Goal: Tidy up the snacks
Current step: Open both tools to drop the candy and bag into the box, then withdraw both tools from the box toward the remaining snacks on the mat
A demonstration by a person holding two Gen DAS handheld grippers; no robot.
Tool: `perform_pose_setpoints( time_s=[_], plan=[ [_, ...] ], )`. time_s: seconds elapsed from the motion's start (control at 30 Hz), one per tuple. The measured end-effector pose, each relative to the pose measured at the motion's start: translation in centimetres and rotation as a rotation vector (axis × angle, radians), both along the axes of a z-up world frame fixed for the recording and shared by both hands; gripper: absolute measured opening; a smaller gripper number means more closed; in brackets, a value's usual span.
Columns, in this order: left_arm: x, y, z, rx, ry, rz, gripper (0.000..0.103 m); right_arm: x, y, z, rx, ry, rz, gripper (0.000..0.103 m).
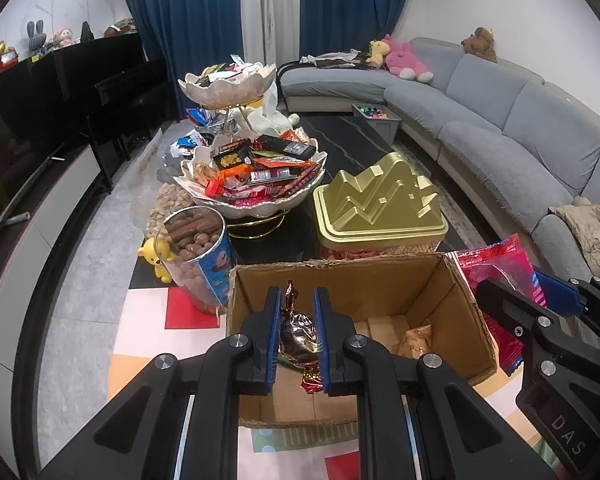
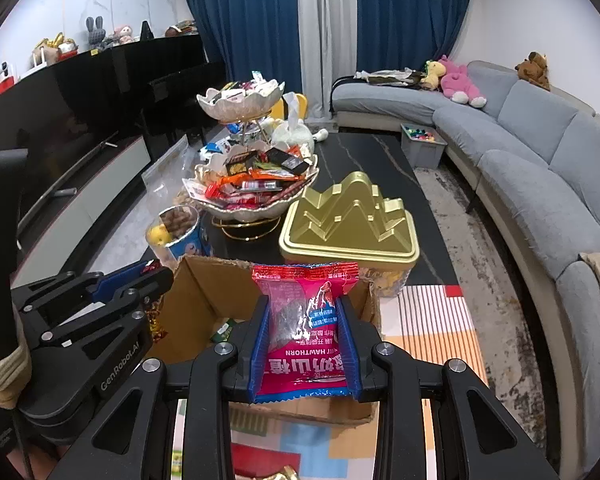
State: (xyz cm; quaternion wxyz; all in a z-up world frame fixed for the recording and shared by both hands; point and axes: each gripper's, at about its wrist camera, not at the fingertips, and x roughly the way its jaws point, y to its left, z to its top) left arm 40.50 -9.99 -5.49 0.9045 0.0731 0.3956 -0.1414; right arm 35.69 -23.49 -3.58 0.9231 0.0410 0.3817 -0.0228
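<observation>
Black left gripper (image 1: 297, 308), right gripper (image 2: 305, 312); blue jaws, silver screws.

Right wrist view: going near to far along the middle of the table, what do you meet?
Pink hawthorn snack packet in the right gripper → cardboard box → gold mountain-shaped tin → lower snack bowl → upper snack bowl.

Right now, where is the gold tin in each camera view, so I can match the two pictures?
Left wrist view: the gold tin sits right of centre on the dark table, just behind the cardboard box.
Right wrist view: the gold tin sits near the centre, just behind the pink snack packet held in the jaws.
Shared landmark: the tiered snack bowl, left of the tin in both.
</observation>
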Motion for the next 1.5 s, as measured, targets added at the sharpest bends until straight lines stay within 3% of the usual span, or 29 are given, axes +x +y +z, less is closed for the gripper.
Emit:
perform_pose_setpoints(
  time_s=[0.23, 0.3, 0.37, 0.4, 0.67, 1.5],
  plan=[
    [0.2, 0.1, -0.5, 0.013, 0.011, 0.008, 0.020, 0.5, -0.2, -0.4, 0.002, 0.010, 0.008, 0.035],
    [0.2, 0.2, -0.5, 0.022, 0.011, 0.012, 0.029, 0.5, -0.4, -0.4, 0.007, 0.010, 0.002, 0.039],
    [0.1, 0.5, -0.4, 0.029, 0.004, 0.017, 0.049, 0.4, -0.6, -0.3, 0.005, 0.001, -0.011, 0.058],
    [0.0, 0.7, -0.3, 0.033, -0.002, 0.023, 0.054, 0.4, -0.6, -0.2, 0.000, -0.003, -0.018, 0.068],
    [-0.4, 1.9, 0.1, 0.045, -0.015, 0.064, 0.073, 0.1, -0.5, 0.1, -0.025, -0.006, -0.034, 0.077],
    [-4.2, 3.5, 2.8, 0.039, -0.050, 0.079, 0.074, -3.3, 0.6, 3.0, -0.040, -0.056, -0.038, 0.077]
  ],
)
